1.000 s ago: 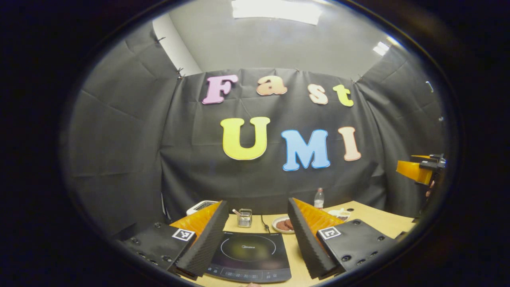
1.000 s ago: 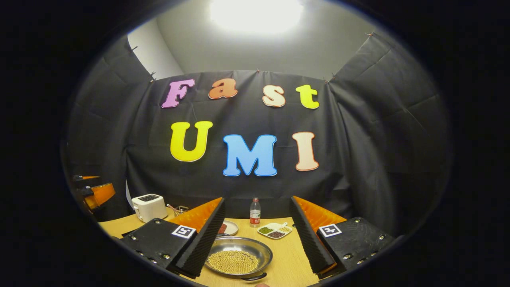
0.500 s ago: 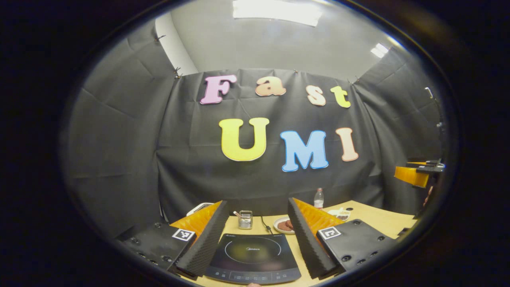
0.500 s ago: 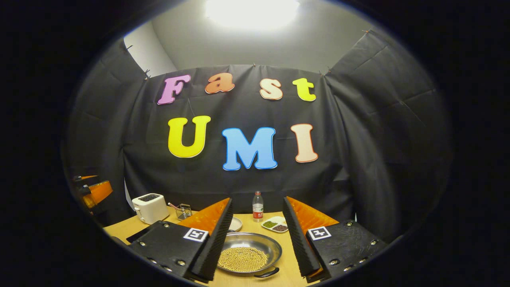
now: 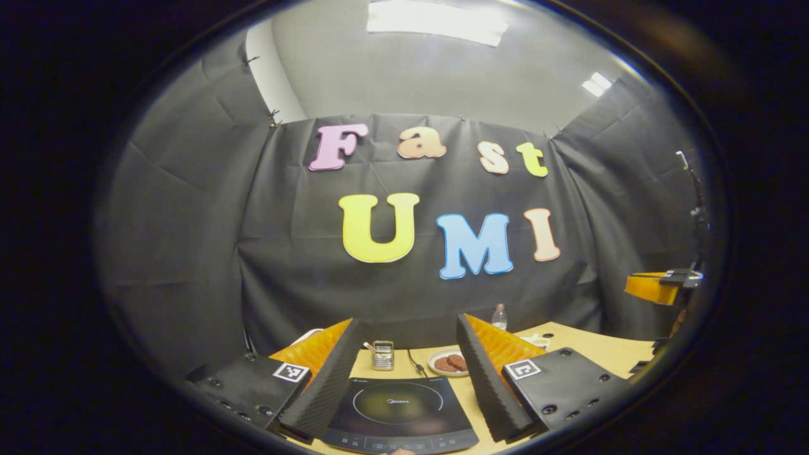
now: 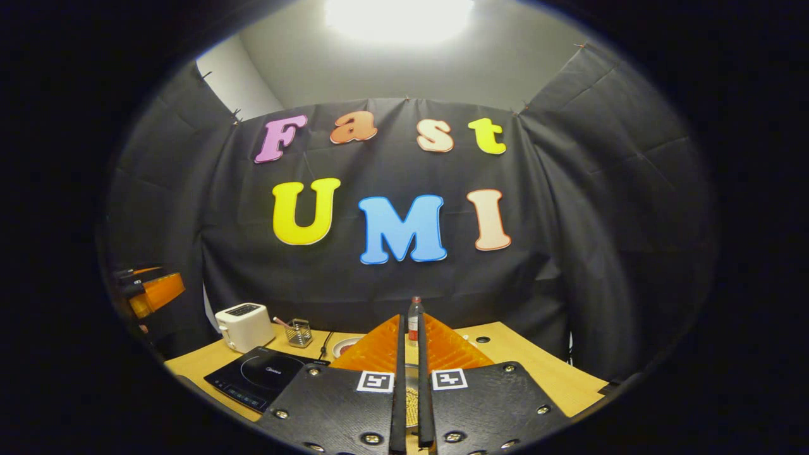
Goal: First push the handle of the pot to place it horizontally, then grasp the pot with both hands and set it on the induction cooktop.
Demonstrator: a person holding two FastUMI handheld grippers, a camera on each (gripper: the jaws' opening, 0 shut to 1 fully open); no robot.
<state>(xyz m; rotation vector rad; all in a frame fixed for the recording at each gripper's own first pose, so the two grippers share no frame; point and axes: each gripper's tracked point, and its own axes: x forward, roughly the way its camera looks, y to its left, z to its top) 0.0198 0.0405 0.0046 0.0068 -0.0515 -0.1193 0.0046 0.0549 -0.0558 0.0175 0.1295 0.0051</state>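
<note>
- Left gripper (image 5: 404, 379): jaws spread wide, nothing between them. It hangs above the induction cooktop (image 5: 398, 407), which lies flat on the surface (image 5: 594, 344) with its control strip on the near edge.
- In the left gripper view, behind the cooktop: a wire holder (image 5: 382, 355), a cord, then a plate of brown patties (image 5: 447, 363). A bottle (image 5: 499, 316) stands at the back by the wall.
- Right gripper (image 6: 409, 404): jaws nearly together, a thin slit left. Through the slit a strip of the pot (image 6: 411, 399) shows, metal rim and yellow grains inside. The pot sits on the surface right below that gripper; can't tell whether the fingers touch it. The handle is hidden.
- In the right gripper view the cooktop (image 6: 262, 374) is to the left of the pot, near the surface's front-left edge, with the toaster (image 6: 243, 325) behind it at the back-left corner.
- To the right of the right gripper there is bare surface out to the edge, with two small holes in the top.
- The left gripper (image 6: 152, 292) shows at the far left of the right gripper view, high above the surface.
</note>
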